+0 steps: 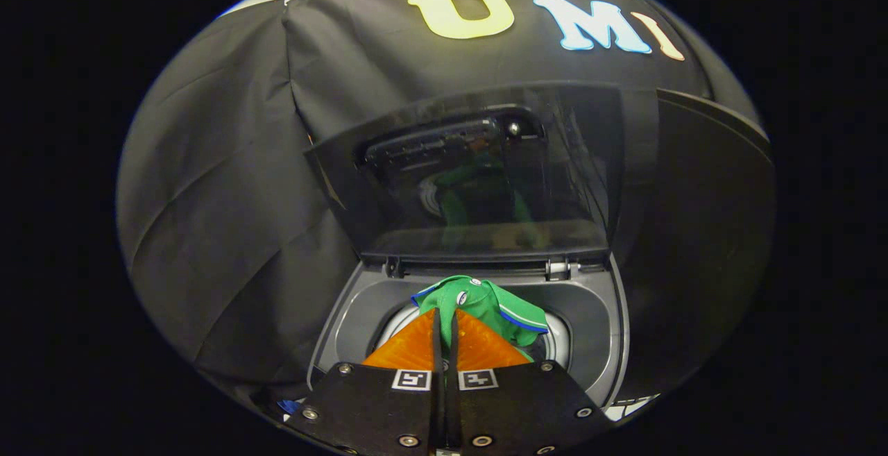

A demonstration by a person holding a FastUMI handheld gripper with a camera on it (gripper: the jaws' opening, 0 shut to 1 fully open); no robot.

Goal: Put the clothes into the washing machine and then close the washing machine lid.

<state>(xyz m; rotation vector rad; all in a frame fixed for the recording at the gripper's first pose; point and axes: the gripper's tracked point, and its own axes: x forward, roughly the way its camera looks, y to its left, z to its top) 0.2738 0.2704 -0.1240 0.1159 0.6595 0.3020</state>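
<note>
Positioned above a top-loading washing machine (596, 345), looking down into its opening. My gripper (444, 321) has its jaws drawn nearly together, with only a thin dark slit between them, and a fold of a green garment (496, 310) is pinched in that slit; both fingers press on the cloth. The garment is a green shirt with blue-and-white trim along one edge and small white buttons near the collar. It bunches up just past my fingertips and spills to the far side, hanging over the round drum mouth (558, 341), whose pale metal rim curves out on either side of my fingers. Whether the cloth's lower end rests on anything inside the drum, I cannot tell. The grey plastic surround of the machine frames the drum. The lid (479, 178) stands raised beyond the garment, hinged at the back edge, tilted upright; its dark tinted panel carries a faint green reflection. Black cloth hangs behind and beside the machine.
</note>
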